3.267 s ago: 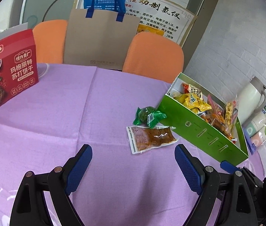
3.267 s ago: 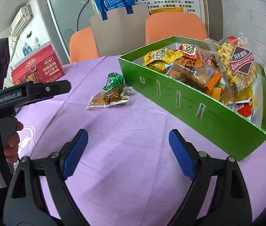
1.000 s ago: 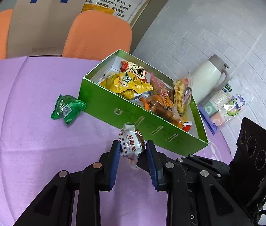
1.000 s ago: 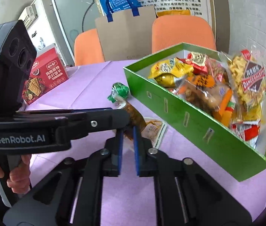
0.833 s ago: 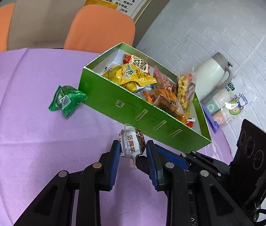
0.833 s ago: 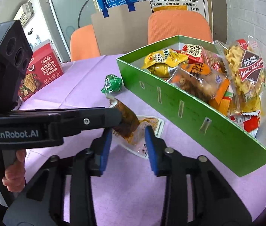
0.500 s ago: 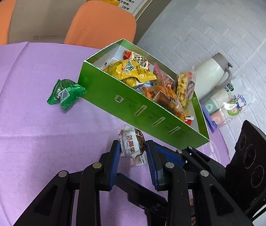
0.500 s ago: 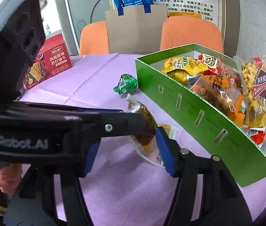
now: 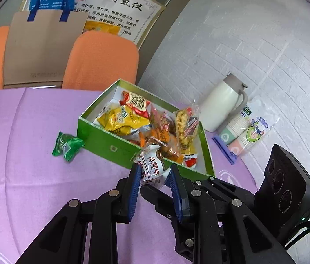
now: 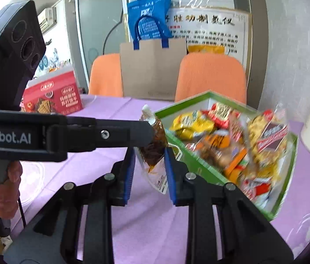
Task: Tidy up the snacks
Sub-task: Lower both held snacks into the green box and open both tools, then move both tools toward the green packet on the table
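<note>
My left gripper (image 9: 155,171) is shut on a clear packet of brown snack with a white label (image 9: 151,166) and holds it in the air just in front of the green box (image 9: 102,142), which is full of snack packets. In the right wrist view the same packet (image 10: 153,145) hangs between my right gripper's blue fingers (image 10: 129,171). My right gripper (image 10: 149,169) is partly open around the packet's lower end; I cannot tell if it touches it. A green wrapped snack (image 9: 67,146) lies on the purple cloth left of the box.
A white thermos (image 9: 223,107) and a pack of paper cups (image 9: 247,132) stand right of the box. A red cracker box (image 10: 52,95) sits at the table's far left. Two orange chairs (image 9: 102,59) and a paper bag (image 9: 42,48) stand behind the table.
My left gripper has lifted the packet higher and closer to the green box. My right gripper has risen with it, and its fingers have closed in around the packet's lower end.
</note>
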